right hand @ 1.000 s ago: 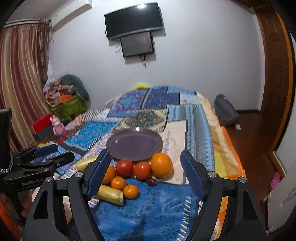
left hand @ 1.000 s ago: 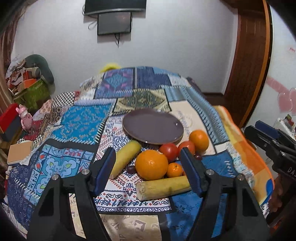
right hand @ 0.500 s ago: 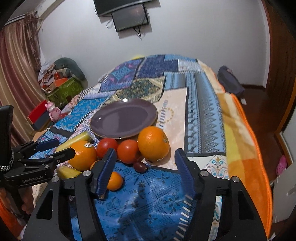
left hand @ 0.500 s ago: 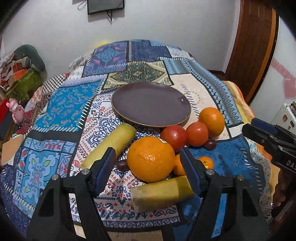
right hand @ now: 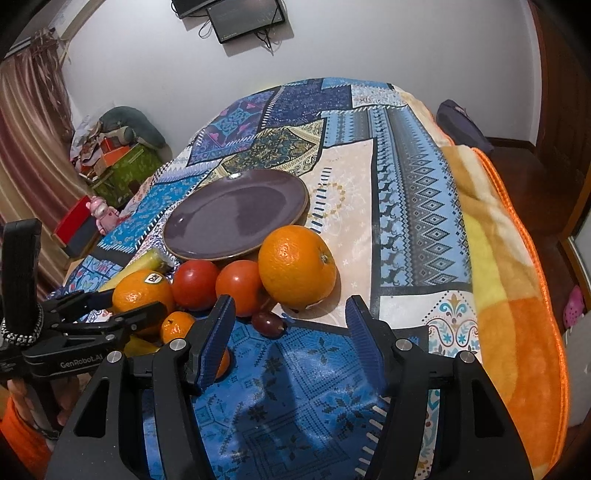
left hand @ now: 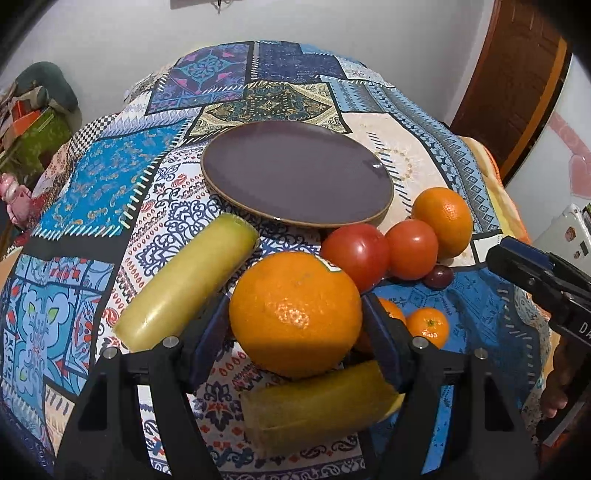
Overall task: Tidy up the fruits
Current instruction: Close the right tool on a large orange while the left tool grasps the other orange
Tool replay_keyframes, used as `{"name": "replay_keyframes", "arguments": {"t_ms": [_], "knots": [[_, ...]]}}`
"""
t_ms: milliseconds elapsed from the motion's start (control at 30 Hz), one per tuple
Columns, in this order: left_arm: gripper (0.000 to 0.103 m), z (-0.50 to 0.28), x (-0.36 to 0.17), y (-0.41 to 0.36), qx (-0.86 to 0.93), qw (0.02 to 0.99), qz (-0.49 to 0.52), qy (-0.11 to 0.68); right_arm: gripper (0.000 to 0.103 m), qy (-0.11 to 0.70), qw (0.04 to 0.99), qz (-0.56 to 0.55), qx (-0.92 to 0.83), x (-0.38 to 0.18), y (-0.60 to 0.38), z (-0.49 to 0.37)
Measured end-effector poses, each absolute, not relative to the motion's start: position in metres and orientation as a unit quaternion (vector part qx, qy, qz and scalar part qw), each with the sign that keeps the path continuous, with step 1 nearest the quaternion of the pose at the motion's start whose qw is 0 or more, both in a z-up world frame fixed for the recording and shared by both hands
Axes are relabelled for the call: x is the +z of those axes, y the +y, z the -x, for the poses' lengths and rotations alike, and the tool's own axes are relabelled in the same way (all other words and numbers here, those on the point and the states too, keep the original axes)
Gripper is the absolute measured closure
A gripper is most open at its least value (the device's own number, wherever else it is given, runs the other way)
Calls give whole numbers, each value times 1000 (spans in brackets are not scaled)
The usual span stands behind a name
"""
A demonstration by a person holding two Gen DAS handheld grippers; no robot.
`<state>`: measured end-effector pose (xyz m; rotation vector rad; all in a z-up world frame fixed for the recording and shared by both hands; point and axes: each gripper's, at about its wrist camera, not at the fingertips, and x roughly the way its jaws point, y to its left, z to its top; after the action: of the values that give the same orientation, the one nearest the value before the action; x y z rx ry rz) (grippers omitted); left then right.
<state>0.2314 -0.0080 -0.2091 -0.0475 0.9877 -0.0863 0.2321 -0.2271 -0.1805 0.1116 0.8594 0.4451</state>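
My left gripper (left hand: 295,299) is open, and a large stickered orange (left hand: 295,314) sits between its blue pads on the patchwork cloth. Two yellow-green cylinders (left hand: 184,284) (left hand: 317,406) lie beside and below that orange. Behind it are two tomatoes (left hand: 354,254) (left hand: 412,247), a second orange (right hand: 297,267), a dark grape (right hand: 267,323) and small mandarins (left hand: 428,326). The purple plate (left hand: 295,173) beyond them holds nothing. My right gripper (right hand: 290,301) is open over the blue cloth patch, just short of the grape and the second orange, with nothing between its pads.
The bed's right edge, under an orange blanket (right hand: 517,295), drops to a dark floor. Boxes and bundles (right hand: 122,158) and a pink toy (right hand: 101,214) are piled left of the bed. A screen (right hand: 243,18) hangs on the far wall.
Both grippers have come down and forward onto the fruit pile. The left one now straddles the stickered orange. The right one's jaws have narrowed.
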Motion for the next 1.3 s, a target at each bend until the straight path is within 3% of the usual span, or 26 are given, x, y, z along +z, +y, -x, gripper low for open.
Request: {"name": "replay_keyframes", "arguments": {"t_ms": [1133,1300], "knots": [[34,-245,-156,6,-51,906,47,417,44,447,866,-57,215,-199,-214,-285],[34,-249,-160,9,-49,905,53,420,49,451,870,-9,198,-200,-204,-287]]}}
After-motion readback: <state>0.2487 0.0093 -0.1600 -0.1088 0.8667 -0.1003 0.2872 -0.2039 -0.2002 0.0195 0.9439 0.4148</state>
